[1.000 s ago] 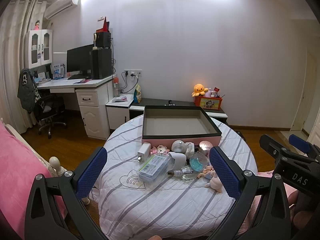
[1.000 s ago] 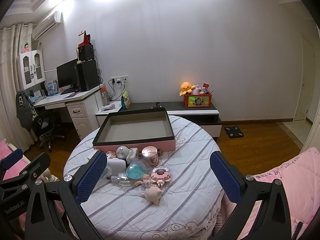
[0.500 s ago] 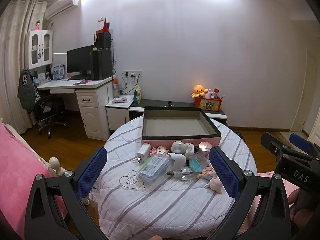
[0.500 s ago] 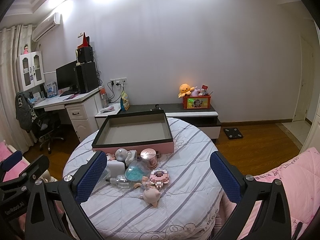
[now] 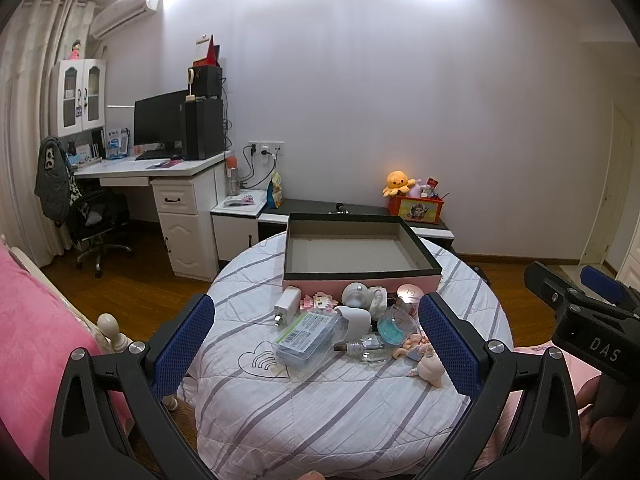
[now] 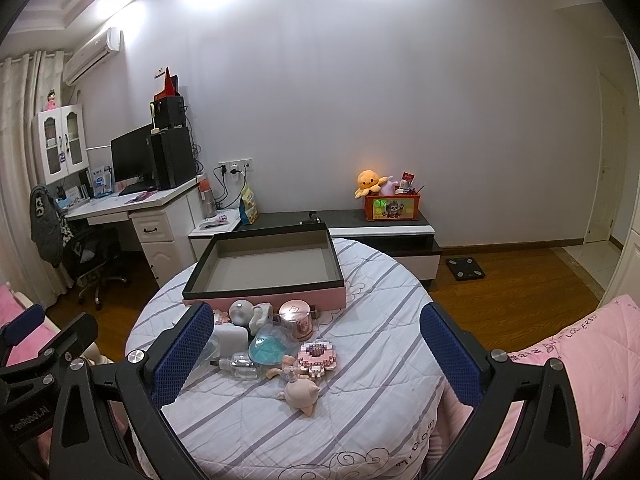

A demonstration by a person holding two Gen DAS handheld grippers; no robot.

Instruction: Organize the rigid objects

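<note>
A pink box with a black rim (image 5: 362,281) (image 6: 264,296) stands open and empty at the far side of a round striped table (image 5: 320,412) (image 6: 360,392). Small objects lie in front of it: a white charger (image 5: 286,303), a clear plastic case (image 5: 308,336), a teal glass bottle (image 5: 396,325) (image 6: 269,349), a pink brick model (image 6: 317,356), a rose-gold tin (image 6: 296,319) and a pink figurine (image 6: 301,393). My left gripper (image 5: 316,340) is open and empty above the near side. My right gripper (image 6: 316,348) is open and empty too.
A white desk with monitor (image 5: 160,128) and office chair (image 5: 100,216) stand at the left. A low black cabinet (image 6: 380,224) with an orange toy box (image 6: 392,207) runs along the wall. Pink bedding (image 6: 580,360) lies at the right, wooden floor beyond.
Both grippers have drifted slightly; the table and objects sit a little differently in view. Nothing was taken hold of.
</note>
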